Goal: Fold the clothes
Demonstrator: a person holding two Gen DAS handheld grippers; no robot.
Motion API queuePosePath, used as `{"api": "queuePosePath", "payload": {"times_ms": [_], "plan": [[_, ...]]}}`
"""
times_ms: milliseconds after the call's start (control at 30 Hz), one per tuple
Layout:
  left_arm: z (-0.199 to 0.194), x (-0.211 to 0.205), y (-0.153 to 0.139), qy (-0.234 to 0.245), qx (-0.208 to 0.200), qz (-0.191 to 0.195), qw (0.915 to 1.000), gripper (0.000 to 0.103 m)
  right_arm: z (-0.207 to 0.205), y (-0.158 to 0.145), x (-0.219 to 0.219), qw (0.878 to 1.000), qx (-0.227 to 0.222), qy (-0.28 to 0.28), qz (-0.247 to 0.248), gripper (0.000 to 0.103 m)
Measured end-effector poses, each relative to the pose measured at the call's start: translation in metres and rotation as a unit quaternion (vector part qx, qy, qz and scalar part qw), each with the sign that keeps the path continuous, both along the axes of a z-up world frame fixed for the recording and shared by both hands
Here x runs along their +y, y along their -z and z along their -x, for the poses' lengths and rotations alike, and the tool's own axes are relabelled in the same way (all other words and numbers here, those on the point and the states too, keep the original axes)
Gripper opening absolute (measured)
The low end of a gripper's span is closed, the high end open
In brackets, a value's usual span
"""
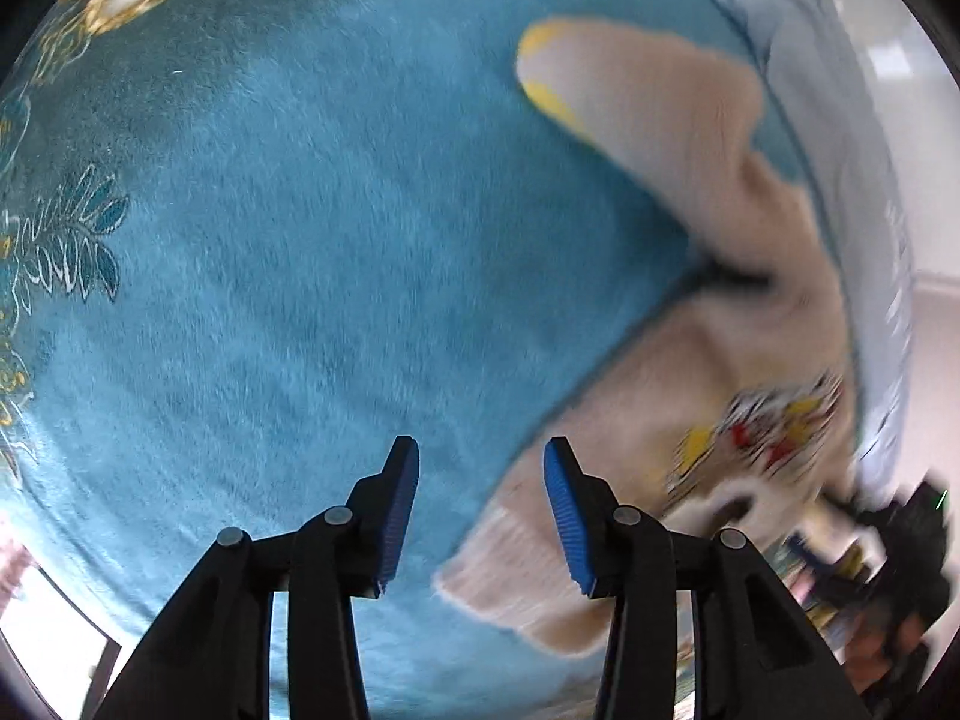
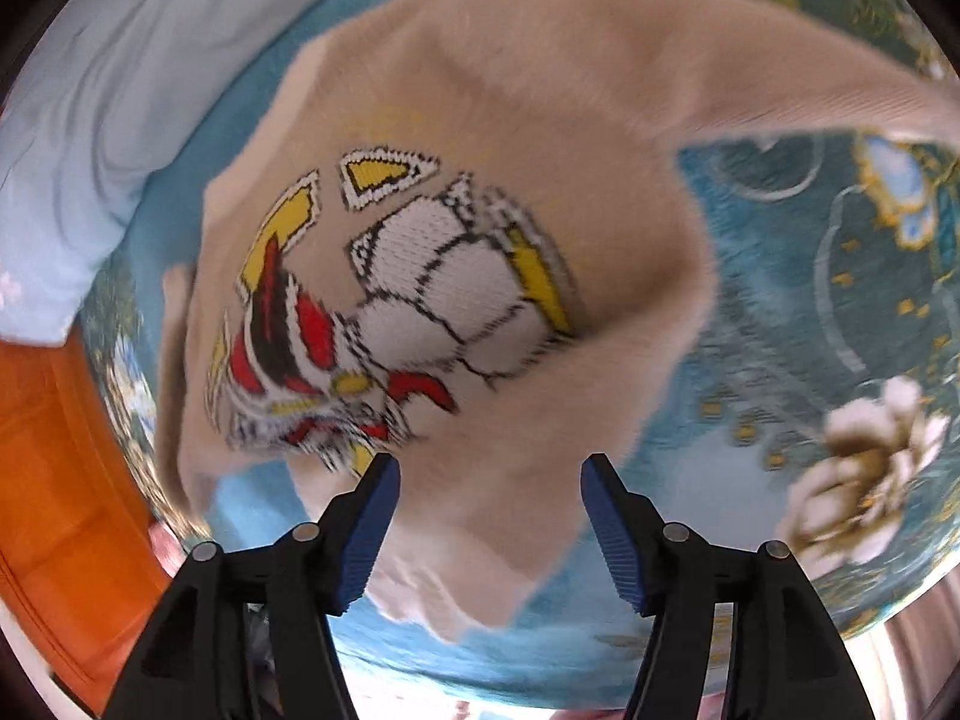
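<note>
A beige knit sweater with a white, yellow, red and black figure lies rumpled on a teal carpet. In the left wrist view the sweater lies at the right, one sleeve with a yellow cuff stretched out. My left gripper is open and empty, above the carpet by the sweater's ribbed edge. My right gripper is open and empty, above the sweater's lower part. The other gripper shows blurred at the lower right of the left wrist view.
A light blue garment lies beside the sweater, also seen in the left wrist view. An orange surface borders the carpet. The carpet has gold and white flower patterns. Both views are motion-blurred.
</note>
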State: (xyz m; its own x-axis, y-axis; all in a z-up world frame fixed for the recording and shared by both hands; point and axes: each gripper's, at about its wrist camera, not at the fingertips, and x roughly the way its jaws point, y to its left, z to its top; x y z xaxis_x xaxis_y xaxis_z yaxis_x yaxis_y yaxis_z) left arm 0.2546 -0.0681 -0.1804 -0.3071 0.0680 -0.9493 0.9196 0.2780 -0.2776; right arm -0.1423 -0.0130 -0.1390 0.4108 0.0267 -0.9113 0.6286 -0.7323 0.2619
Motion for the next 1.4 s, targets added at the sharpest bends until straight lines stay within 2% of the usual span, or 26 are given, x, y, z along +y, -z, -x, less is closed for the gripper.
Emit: {"api": "queuePosePath", "payload": {"times_ms": [100, 233, 400, 467, 500, 533, 700, 833, 867, 900, 1067, 1300, 1333, 1367, 1400], "plan": [[0.013, 0.004, 0.001, 0.031, -0.018, 0.0, 0.9994, 0.044, -0.015, 0.015, -0.014, 0.999, 0.019, -0.004, -0.034, 0.069], [0.018, 0.007, -0.001, 0.036, -0.016, -0.001, 0.9992, 0.044, -0.032, 0.029, -0.019, 0.994, 0.056, -0.029, -0.092, 0.069], [0.013, 0.007, -0.004, 0.026, -0.013, 0.004, 0.9996, 0.044, -0.033, 0.026, -0.003, 0.99, 0.071, -0.05, -0.108, 0.062], [0.01, 0.005, -0.003, 0.021, -0.009, 0.005, 0.9997, 0.044, -0.027, 0.02, 0.01, 0.992, 0.065, -0.043, -0.099, 0.044], [0.01, 0.004, -0.003, 0.018, -0.006, 0.006, 0.9998, 0.044, -0.024, 0.017, 0.019, 0.993, 0.065, -0.043, -0.092, 0.039], [0.009, 0.003, -0.002, 0.016, -0.004, 0.006, 0.9999, 0.044, -0.02, 0.013, 0.027, 0.993, 0.066, -0.044, -0.084, 0.03], [0.012, 0.0, 0.0, 0.018, 0.01, 0.009, 0.9998, 0.044, -0.007, 0.0, 0.075, 0.992, 0.085, -0.065, -0.062, 0.018], [0.02, -0.002, 0.006, 0.029, 0.022, 0.005, 0.9993, 0.044, 0.009, 0.006, 0.123, 0.993, 0.086, -0.026, -0.078, 0.014], [0.022, -0.002, 0.009, 0.033, 0.025, 0.003, 0.9992, 0.044, 0.01, 0.007, 0.131, 0.993, 0.087, -0.02, -0.08, 0.005], [0.025, -0.002, 0.011, 0.038, 0.027, 0.0, 0.9989, 0.045, 0.011, 0.009, 0.139, 0.993, 0.088, -0.015, -0.082, 0.003], [0.044, -0.005, 0.027, 0.061, 0.042, -0.017, 0.9971, 0.045, 0.014, 0.006, 0.164, 0.994, 0.09, 0.006, -0.066, 0.003], [0.067, -0.023, 0.033, 0.103, 0.02, -0.005, 0.9944, 0.046, 0.018, 0.002, 0.178, 0.996, 0.081, 0.021, -0.017, 0.007], [0.071, -0.026, 0.034, 0.111, 0.019, -0.003, 0.9937, 0.046, 0.018, 0.005, 0.177, 0.997, 0.078, 0.023, -0.015, 0.016], [0.075, -0.029, 0.037, 0.118, 0.018, -0.004, 0.9928, 0.047, 0.017, 0.009, 0.176, 0.997, 0.074, 0.025, -0.012, 0.04], [0.078, -0.032, 0.04, 0.122, 0.019, -0.006, 0.9923, 0.047, 0.016, 0.013, 0.175, 0.997, 0.069, 0.027, -0.01, 0.052]]}}
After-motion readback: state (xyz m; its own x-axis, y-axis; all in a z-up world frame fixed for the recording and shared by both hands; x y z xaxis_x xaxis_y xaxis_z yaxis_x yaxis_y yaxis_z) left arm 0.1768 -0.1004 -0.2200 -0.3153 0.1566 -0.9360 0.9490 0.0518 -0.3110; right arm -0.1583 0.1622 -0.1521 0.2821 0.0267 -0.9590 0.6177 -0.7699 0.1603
